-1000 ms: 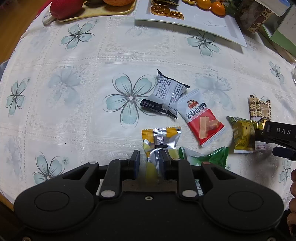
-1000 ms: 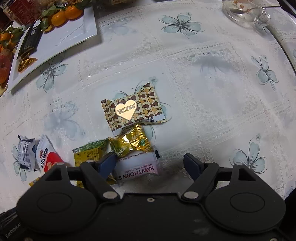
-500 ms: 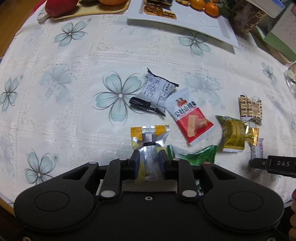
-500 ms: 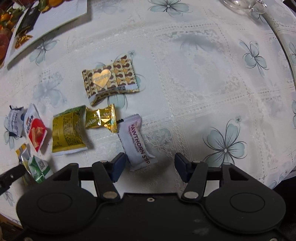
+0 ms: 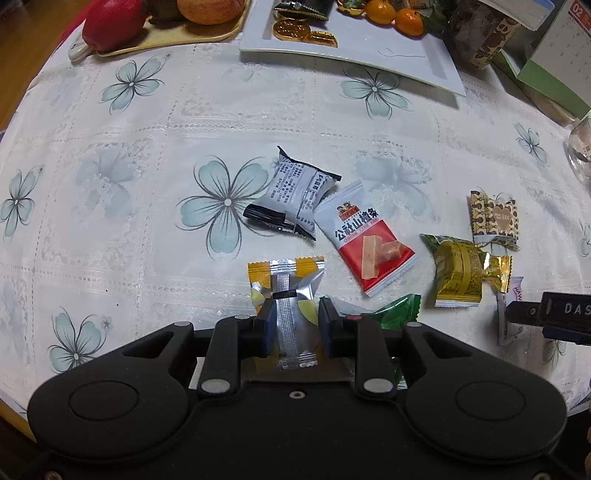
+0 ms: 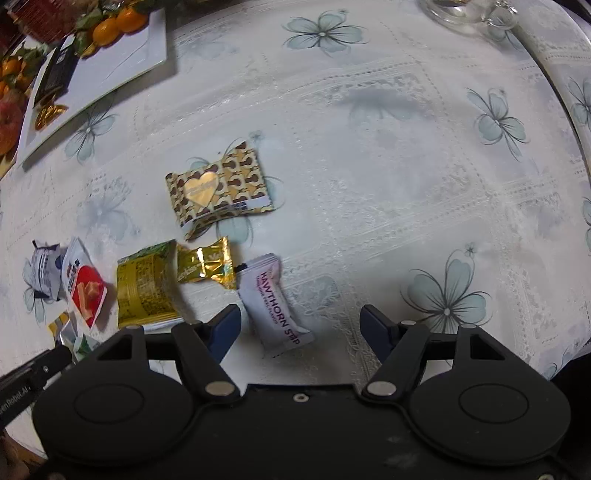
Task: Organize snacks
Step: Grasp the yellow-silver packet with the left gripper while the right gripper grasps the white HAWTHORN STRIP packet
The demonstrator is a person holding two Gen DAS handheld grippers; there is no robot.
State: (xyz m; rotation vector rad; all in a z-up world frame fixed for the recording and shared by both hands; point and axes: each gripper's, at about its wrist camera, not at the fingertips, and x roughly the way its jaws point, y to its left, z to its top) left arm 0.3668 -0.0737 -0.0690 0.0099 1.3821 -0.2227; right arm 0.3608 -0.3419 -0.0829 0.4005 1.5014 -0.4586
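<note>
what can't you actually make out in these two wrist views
- Green packet, left wrist view: mostly hidden behind the left gripper, which is shut on the yellow-and-silver packet.
- Hawthorn strip, left wrist view: partly covered by the right gripper's finger; its label reads only in the right wrist view.
- Glass dish, right wrist view: cut off by the top edge.

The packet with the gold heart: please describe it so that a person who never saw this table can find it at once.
On the flowered tablecloth, find the loose snacks ahead of the open right gripper. The heart packet is the one farthest from the gripper, beyond the white hawthorn strip and the gold foil candy. Only it has a brown-and-gold pattern with a shiny gold heart.
</note>
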